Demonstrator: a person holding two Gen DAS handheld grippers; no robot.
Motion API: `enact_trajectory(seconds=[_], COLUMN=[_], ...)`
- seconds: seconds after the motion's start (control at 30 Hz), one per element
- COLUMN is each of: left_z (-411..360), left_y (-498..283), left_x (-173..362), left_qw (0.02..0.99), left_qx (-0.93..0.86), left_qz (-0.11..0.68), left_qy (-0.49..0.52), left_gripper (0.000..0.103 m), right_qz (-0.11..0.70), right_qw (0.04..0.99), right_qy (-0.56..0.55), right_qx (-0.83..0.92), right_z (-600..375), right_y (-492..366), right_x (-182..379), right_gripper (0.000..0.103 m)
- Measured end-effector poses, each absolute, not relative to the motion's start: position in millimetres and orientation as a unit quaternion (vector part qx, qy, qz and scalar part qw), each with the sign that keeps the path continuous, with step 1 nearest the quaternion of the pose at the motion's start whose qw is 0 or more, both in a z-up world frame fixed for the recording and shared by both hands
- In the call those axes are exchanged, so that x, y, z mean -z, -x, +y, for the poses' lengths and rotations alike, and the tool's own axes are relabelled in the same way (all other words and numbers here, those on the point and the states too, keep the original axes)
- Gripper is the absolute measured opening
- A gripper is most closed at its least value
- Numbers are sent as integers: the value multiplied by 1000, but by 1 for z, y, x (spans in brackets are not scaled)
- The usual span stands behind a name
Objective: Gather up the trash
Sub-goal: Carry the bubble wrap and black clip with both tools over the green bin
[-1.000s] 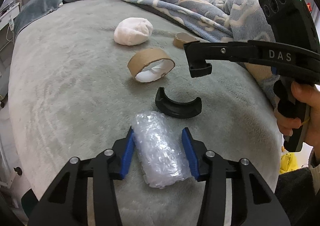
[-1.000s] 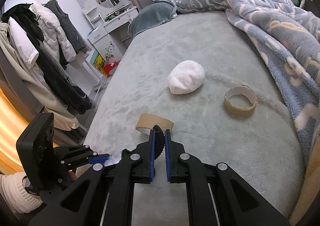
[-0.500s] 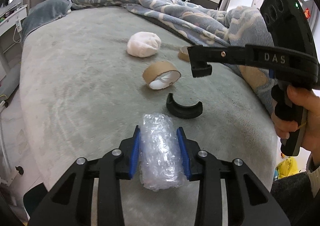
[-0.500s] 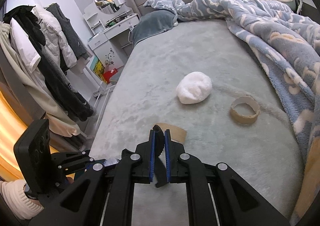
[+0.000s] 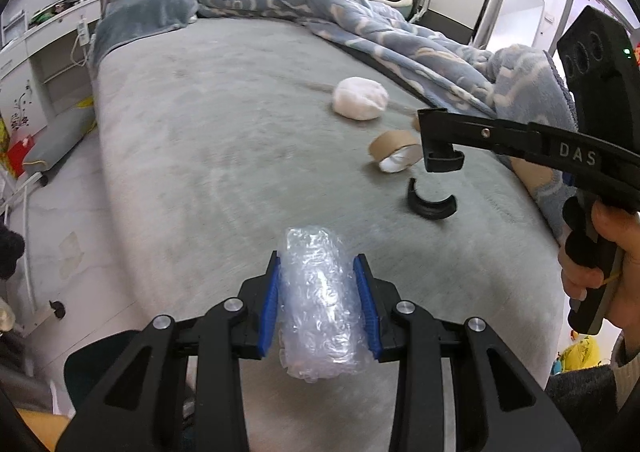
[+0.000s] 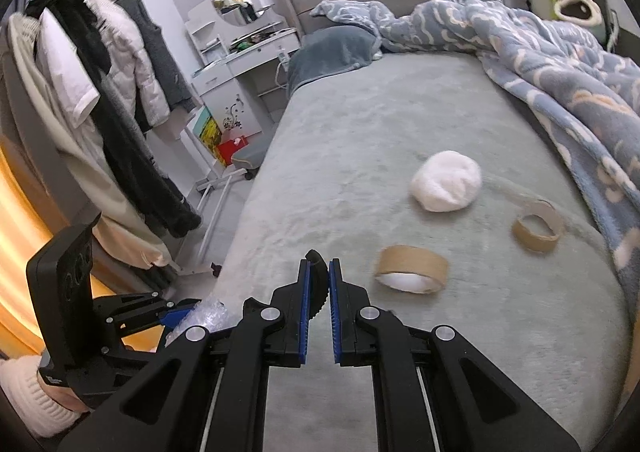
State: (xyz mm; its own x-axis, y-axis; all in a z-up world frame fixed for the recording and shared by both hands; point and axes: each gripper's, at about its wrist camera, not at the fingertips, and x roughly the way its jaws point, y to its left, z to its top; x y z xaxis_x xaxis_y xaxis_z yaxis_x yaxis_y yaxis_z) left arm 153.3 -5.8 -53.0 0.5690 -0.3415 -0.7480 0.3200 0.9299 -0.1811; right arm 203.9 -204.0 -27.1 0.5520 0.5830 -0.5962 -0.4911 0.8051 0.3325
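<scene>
My left gripper (image 5: 318, 258) is shut on a clear roll of bubble wrap (image 5: 320, 304), held above the grey bed (image 5: 220, 152). My right gripper (image 6: 318, 264) is shut on a black curved plastic piece (image 6: 316, 272). In the left wrist view that black piece (image 5: 430, 210) hangs just under the right gripper (image 5: 440, 156). On the bed lie a brown tape roll (image 6: 412, 264) with white inside, a smaller cardboard ring (image 6: 538, 230) and a white fluffy ball (image 6: 446, 182). The left gripper (image 6: 172, 316) and its bubble wrap (image 6: 208, 316) show at the lower left of the right wrist view.
A rumpled blue blanket (image 6: 560, 64) covers the bed's right side, with a grey pillow (image 6: 332, 52) at the headboard. A clothes rack (image 6: 100, 92) and a white desk (image 6: 248, 64) stand left of the bed. A hand (image 5: 612, 252) grips the right tool.
The left jaws closed on the bubble wrap. Both grippers drew back from the bed and rose, carrying the wrap and the black piece; the rolls and ball now look farther away.
</scene>
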Motion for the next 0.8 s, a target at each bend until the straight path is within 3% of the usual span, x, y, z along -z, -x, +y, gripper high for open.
enact_trajectory(seconds=[0.8], left_z=[114], left_y=[-129], left_x=[78], left_qw=[878], left_qx=[111], left_qz=[464], left_qy=[40], left_gripper=[38], right_qz=[384], right_qw=[846], right_qy=[2], right_qx=[-369], right_z=[-71], right_y=[-187], right_x=[44], right_gripper=[9])
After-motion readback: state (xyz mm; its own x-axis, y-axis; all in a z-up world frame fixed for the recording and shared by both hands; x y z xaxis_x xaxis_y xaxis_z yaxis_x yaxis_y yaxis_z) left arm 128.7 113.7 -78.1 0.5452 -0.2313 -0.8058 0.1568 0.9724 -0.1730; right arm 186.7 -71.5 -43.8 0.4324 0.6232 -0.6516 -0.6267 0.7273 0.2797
